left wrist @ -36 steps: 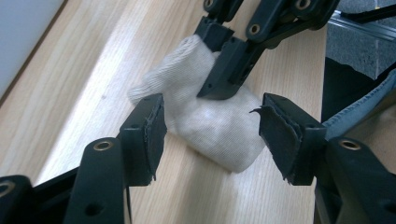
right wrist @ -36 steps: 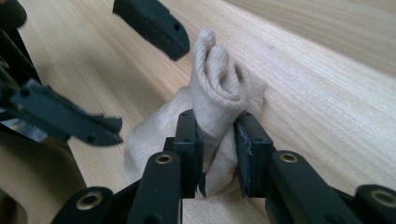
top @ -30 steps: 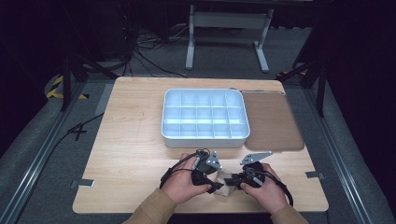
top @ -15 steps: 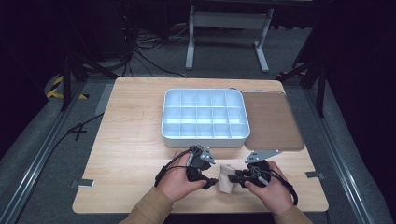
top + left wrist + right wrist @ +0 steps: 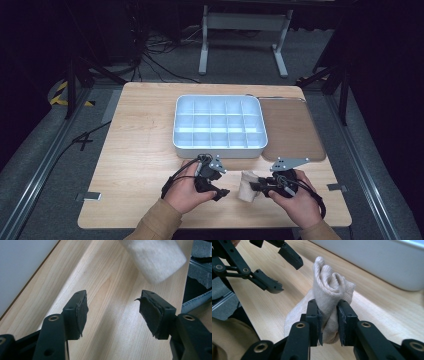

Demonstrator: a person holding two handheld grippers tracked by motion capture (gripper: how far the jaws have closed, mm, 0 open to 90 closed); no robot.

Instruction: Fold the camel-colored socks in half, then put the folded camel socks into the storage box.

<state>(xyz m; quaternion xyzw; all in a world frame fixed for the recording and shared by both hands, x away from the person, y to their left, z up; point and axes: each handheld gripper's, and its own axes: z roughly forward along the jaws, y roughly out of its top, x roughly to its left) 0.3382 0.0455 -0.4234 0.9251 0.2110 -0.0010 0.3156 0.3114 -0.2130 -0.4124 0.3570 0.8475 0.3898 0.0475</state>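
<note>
A rolled beige sock [image 5: 329, 287] is pinched between the jaws of my right gripper [image 5: 329, 315], held just off the wooden table near its front edge. From above, the sock [image 5: 246, 185] hangs between the two hands, with the right gripper [image 5: 256, 187] shut on it. My left gripper [image 5: 223, 186] stands open to the sock's left, not touching it. In the left gripper view its jaws [image 5: 112, 311] are wide apart over bare wood, and the sock [image 5: 155, 257] lies beyond them at the upper right. The left gripper [image 5: 279, 270] also appears in the right gripper view, apart from the sock.
A white tray with several compartments [image 5: 219, 145] sits in the table's middle, just beyond both hands. A brown mat [image 5: 290, 127] lies to its right. The tray's wall [image 5: 382, 262] runs close behind the sock. The table's front edge [image 5: 215, 225] is near the wrists.
The left gripper has let go of the sock and opened, drawing back to the left. The right gripper has lifted the sock slightly while keeping its hold.
</note>
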